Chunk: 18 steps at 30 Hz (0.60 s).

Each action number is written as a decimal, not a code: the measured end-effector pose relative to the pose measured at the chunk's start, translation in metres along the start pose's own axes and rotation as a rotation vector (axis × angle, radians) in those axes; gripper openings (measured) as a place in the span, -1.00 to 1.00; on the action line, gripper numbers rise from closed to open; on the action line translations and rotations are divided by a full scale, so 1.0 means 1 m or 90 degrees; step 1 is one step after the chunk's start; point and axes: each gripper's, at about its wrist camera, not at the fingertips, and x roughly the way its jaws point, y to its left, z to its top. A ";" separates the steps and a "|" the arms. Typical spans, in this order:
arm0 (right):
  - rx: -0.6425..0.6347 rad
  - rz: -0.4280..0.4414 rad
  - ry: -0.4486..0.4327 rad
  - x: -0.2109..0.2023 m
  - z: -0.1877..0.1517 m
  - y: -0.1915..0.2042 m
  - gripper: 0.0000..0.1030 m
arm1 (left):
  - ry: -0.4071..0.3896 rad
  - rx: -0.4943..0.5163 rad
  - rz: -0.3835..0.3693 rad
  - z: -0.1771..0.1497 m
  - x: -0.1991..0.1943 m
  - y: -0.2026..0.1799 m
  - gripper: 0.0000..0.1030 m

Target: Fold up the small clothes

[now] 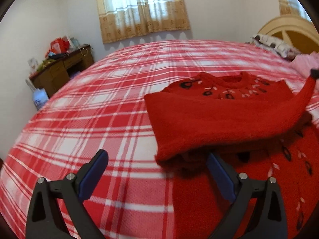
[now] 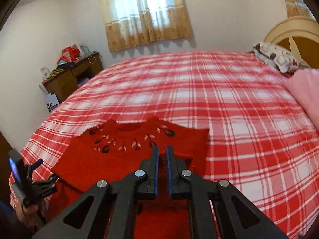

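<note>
Plaid bed: left tongs wide; right tongs pinching sweater.

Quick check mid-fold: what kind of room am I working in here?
A home bedroom, most likely: the red sweater lies on a bed with a red plaid bedspread, a pillow against an arched headboard, and a cluttered wooden desk under a curtained window.

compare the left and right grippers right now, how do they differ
The left gripper has its jaws spread wide and holds nothing; the right gripper has its jaws nearly closed, pinching a fold of the red sweater. The left sits low at the sweater's edge; the right lifts fabric. Both have black arms with blue pads.
</note>
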 end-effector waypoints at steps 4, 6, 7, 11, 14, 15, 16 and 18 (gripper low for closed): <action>0.016 -0.006 -0.043 -0.020 0.006 -0.011 -1.00 | -0.001 0.004 0.091 0.013 0.018 0.005 1.00; 0.032 -0.007 -0.032 -0.018 0.002 -0.023 -1.00 | 0.034 -0.016 0.086 0.010 0.028 0.017 1.00; 0.040 -0.007 -0.015 -0.012 -0.004 -0.030 -1.00 | 0.042 -0.023 0.083 0.008 0.030 0.019 1.00; 0.053 0.004 0.075 0.015 -0.033 -0.046 -1.00 | 0.053 -0.026 0.077 0.003 0.028 0.023 1.00; 0.081 0.020 0.101 0.022 -0.044 -0.050 -0.93 | 0.044 -0.019 0.079 0.001 0.025 0.020 1.00; 0.088 0.037 0.098 0.021 -0.045 -0.047 -0.57 | 0.043 -0.013 0.083 0.000 0.024 0.019 1.00; 0.086 0.047 0.096 0.021 -0.045 -0.043 -0.31 | 0.043 -0.011 0.085 0.001 0.025 0.016 1.00; 0.074 0.067 0.109 0.025 -0.047 -0.032 0.07 | 0.042 -0.005 0.089 0.003 0.027 0.014 1.00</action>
